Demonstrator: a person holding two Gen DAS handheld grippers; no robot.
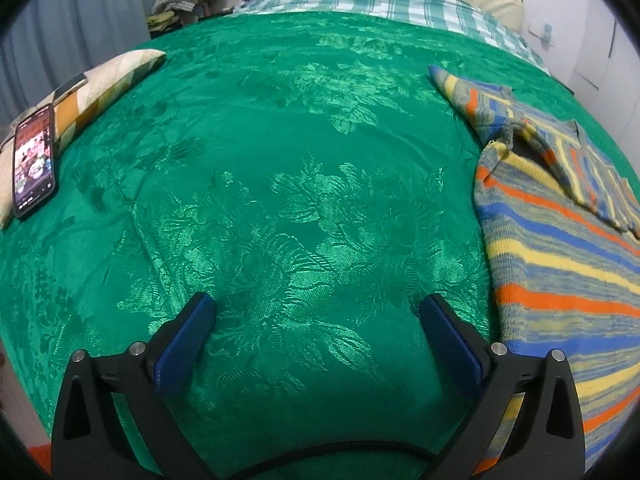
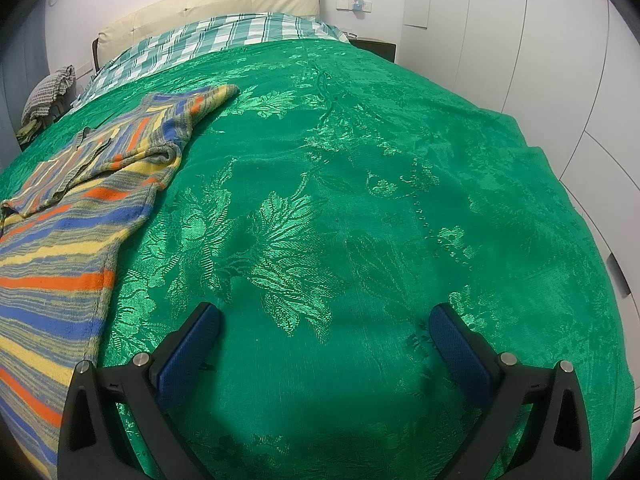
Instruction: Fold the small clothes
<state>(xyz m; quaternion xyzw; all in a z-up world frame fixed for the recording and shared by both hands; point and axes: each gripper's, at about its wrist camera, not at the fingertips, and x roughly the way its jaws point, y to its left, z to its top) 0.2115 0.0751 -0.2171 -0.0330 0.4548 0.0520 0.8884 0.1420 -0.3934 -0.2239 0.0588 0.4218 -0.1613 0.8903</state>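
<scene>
Both wrist cameras looked down close over the bed (image 1: 280, 128), facing its headboard (image 2: 208, 4). The left view sat left of the striped sweater (image 1: 560, 248), the right view right of it; both shared it.

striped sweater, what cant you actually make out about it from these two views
- Striped sweater: left wrist view, its right side is cut off by the frame edge.
- Right wrist view: its left side and hem run out of frame; the left finger covers a bit.
- Underside: hidden against the green bedspread.
- Phone screen: too small to read.
</scene>
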